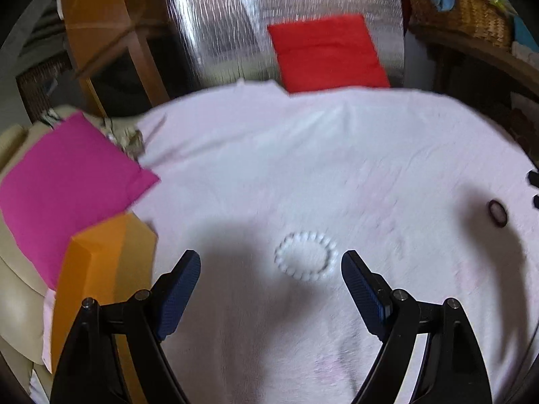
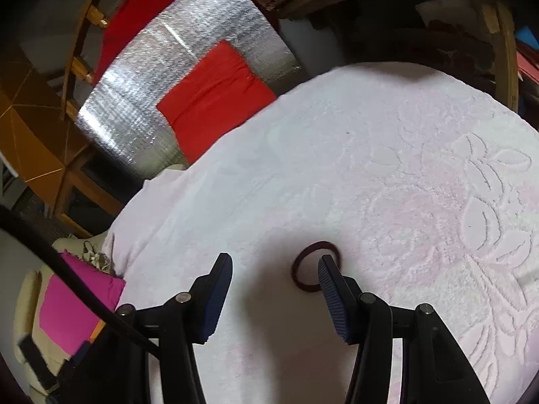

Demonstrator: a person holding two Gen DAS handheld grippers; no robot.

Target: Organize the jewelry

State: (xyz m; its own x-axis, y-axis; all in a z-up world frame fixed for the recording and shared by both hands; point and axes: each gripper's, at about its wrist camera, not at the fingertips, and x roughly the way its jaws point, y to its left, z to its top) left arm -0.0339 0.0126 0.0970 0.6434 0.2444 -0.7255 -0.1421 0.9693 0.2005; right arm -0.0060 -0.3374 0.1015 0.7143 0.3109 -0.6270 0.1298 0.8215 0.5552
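Left gripper (image 1: 271,259): jaws spread wide, nothing between the pads, nothing gripped; it hangs above the towel with the white bracelet just ahead of the gap, nearer the right finger.
Right gripper (image 2: 276,262): jaws about half apart, holding nothing; the tip of its right finger overlaps the dark ring in the picture, and contact cannot be told.
Jewelry count: two pieces, one white bead bracelet (image 1: 306,256) and one dark maroon ring (image 2: 315,266).
Bracelet lie: flat on the towel as a closed loop, slightly oval, its long axis running left to right in the left wrist view.
Ring lie: flat, opening facing up; in the left wrist view it sits far off to the right (image 1: 498,212), well apart from the bracelet.
Surface: one white towel (image 2: 387,155) with a raised flower pattern, both pieces on it.
Container: one orange box (image 1: 101,269) at the towel's left edge; its inside cannot be seen.
Cushions: one pink (image 1: 67,181) behind the box, one red (image 1: 325,52) beyond the towel on a silver mat (image 1: 215,33).
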